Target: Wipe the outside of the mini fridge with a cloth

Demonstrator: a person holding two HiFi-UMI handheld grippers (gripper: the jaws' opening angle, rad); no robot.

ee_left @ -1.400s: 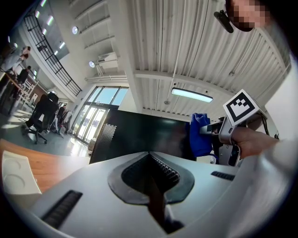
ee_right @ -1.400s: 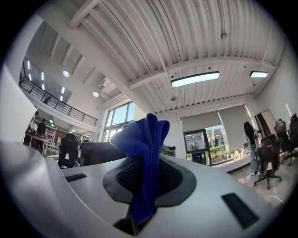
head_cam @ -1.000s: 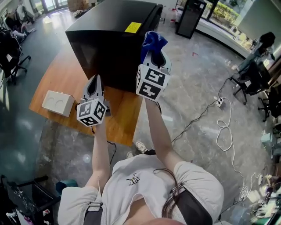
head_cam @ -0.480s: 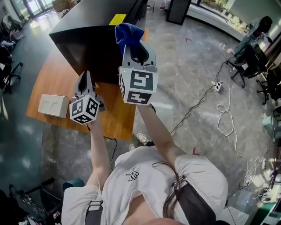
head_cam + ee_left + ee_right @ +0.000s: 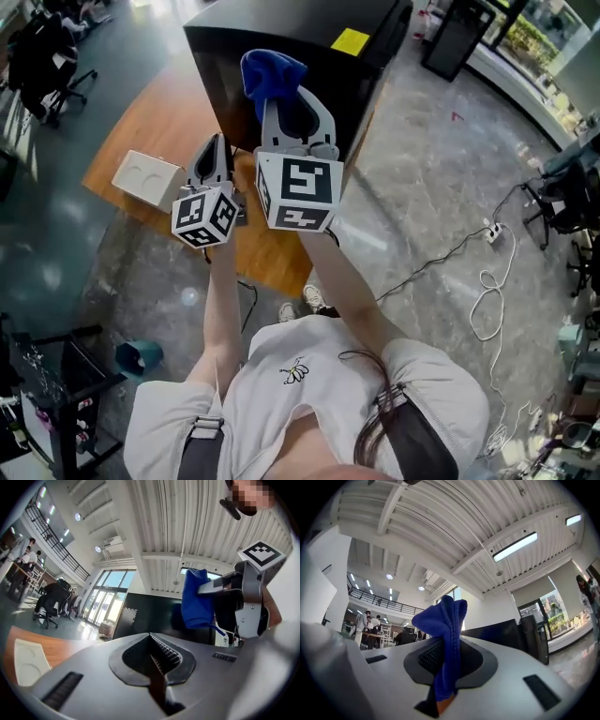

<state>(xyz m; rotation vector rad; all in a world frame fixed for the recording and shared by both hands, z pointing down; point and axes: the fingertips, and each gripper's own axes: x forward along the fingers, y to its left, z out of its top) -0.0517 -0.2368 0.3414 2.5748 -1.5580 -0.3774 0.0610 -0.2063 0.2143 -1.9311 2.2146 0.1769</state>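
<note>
The black mini fridge [image 5: 309,56] stands on a wooden table [image 5: 155,122], with a yellow sticker [image 5: 352,40] on its top. My right gripper [image 5: 281,98] is shut on a bunched blue cloth [image 5: 270,73] and holds it up in front of the fridge's front face; I cannot tell whether the cloth touches it. In the right gripper view the cloth [image 5: 445,620] sticks up between the shut jaws of the right gripper [image 5: 447,644]. My left gripper [image 5: 214,142] is shut and empty, lower and to the left. In the left gripper view the left gripper [image 5: 151,637] faces the fridge [image 5: 150,618] and the cloth [image 5: 197,599].
A white box [image 5: 148,180] lies on the table's left part. A tall black cabinet [image 5: 457,37] stands behind the fridge on the right. Cables and a power strip [image 5: 489,232] lie on the floor at right. A teal bin [image 5: 141,356] and a cart are at lower left.
The right gripper with the cloth has shifted left, from the fridge's right front corner to the front face. The left gripper stays low beside it. The head view has swung.
</note>
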